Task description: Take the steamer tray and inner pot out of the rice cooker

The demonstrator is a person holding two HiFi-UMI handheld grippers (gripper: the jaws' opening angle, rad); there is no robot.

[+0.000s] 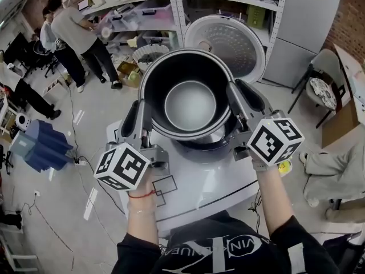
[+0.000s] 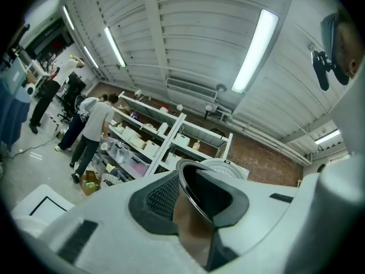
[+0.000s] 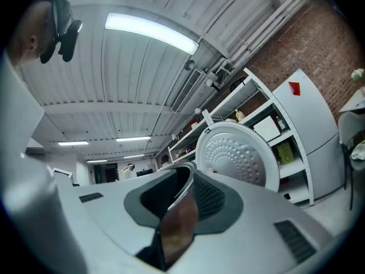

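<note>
Pot [image 1: 191, 104]: held above cooker [image 1: 201, 145], rim clamped on opposite sides by left gripper [image 1: 143, 112] and right gripper [image 1: 238, 97]. Lid [image 1: 228, 41]: open, upright behind.

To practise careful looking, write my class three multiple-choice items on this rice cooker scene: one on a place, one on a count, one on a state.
1. Where is the round dark metal inner pot?
A on a shelf
B between the two grippers
C on the floor

2. How many grippers clamp its rim?
A none
B one
C two

3. The round white cooker lid is
A open
B shut
C lying on the floor

Answers:
1 B: the left gripper and right gripper flank it.
2 C: each gripper view shows its jaws pressed on the rim.
3 A: it stands up behind the pot with its dimpled underside showing.
</note>
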